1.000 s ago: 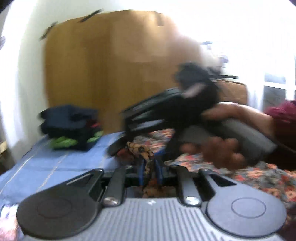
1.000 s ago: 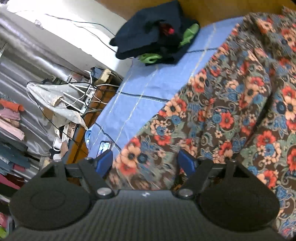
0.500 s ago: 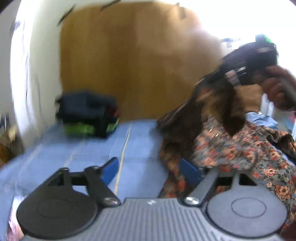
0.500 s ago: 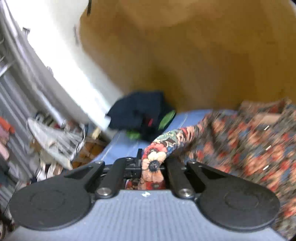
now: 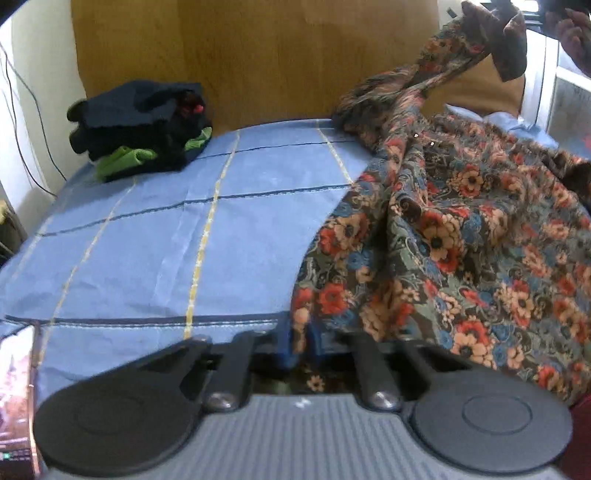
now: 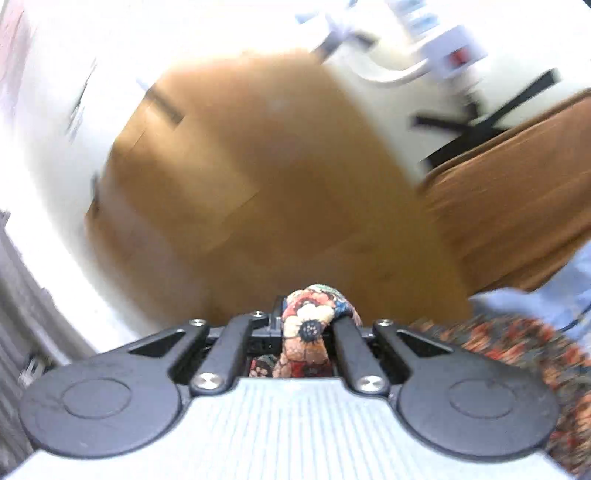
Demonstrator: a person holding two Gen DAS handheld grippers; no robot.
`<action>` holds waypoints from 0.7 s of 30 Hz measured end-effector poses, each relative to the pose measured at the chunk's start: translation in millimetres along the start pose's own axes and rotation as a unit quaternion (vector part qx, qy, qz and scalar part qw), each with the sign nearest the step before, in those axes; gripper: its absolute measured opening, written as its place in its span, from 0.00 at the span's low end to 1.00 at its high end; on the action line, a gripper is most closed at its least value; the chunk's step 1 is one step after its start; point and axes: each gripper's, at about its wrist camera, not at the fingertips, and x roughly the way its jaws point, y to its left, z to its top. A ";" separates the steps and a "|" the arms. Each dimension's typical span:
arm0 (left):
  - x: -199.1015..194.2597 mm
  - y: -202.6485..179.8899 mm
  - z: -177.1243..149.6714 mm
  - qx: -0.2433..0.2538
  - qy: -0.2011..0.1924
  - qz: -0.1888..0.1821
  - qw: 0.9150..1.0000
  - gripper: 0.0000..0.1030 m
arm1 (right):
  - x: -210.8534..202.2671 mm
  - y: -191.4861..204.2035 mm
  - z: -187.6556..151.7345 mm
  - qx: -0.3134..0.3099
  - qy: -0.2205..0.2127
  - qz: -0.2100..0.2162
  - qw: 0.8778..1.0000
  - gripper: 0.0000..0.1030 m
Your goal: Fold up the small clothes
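Note:
A floral garment (image 5: 461,240) with red and cream flowers lies spread over the right half of a blue bed sheet (image 5: 184,229). In the left wrist view my left gripper (image 5: 299,343) is low at the near edge, its jaws closing tight with the blue pads pinching the garment's hem. One corner of the garment (image 5: 491,33) is drawn up high at the top right, where a person's hand (image 5: 576,33) shows. In the blurred right wrist view my right gripper (image 6: 307,317) is shut on a bunched fold of the floral garment (image 6: 306,332), held in the air before a wooden board.
A pile of dark and green clothes (image 5: 140,129) sits at the sheet's far left. A wooden headboard (image 5: 258,55) stands behind the bed. A phone (image 5: 16,387) lies at the near left edge. A window frame (image 5: 550,92) is at the right.
My left gripper let go, sank toward the bed and shut on the garment's near hem. My right gripper shut on the cloth and swung up and away with it.

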 end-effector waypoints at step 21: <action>-65.6 28.2 17.1 -0.036 -0.160 -0.200 0.966 0.70 | -11.6 -140.6 -48.3 0.164 0.065 -0.144 0.974 0.61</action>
